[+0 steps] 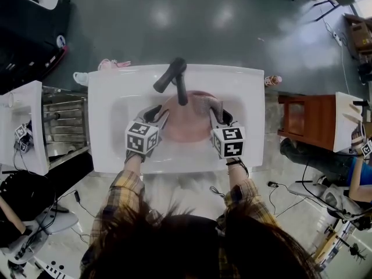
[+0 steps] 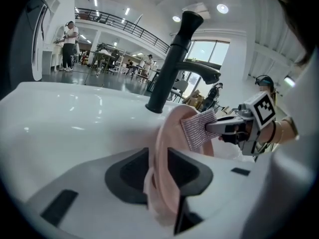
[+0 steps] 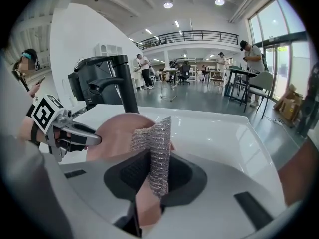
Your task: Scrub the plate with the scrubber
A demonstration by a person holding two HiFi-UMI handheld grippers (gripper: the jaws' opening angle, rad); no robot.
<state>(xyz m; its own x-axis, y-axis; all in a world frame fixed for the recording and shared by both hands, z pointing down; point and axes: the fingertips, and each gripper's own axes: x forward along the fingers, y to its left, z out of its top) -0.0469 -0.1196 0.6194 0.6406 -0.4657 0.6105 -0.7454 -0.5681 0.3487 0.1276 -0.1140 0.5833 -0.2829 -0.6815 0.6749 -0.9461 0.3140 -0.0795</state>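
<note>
plate: pink plate (image 1: 189,127) sits pretty much dead center of the head view, down in the basin of the white sink (image 1: 104,127), just below the black faucet (image 1: 174,77); it's tipped up on edge, not lying flat
scrubber: grey mesh scrubber (image 1: 208,103), draped over the plate's rim on the right side of the plate in the head view
left gripper: left gripper (image 1: 157,116) comes in from the lower left of the plate; jaws are spread wide and the plate's rim stands edge-on between them, with dark gap showing on both sides, so the pads aren't squeezing it
right gripper: right gripper (image 1: 217,114) comes in from the lower right; fingers are pinched on the scrubber, with a folded strip of mesh clamped between them; a bit of pink plate edge shows under the mesh in the same gap
seen from the left gripper view: the right gripper's tips hold the mesh against the plate's far rim, right of center in that frame
faucet: lever handle angled toward the upper left, spout reaching over the top of the plate
person: plaid sleeves (image 1: 128,185) at the bottom of the head view, one hand behind each marker cube
floor: shiny grey floor (image 1: 232,22) fills the top of the head view
</note>
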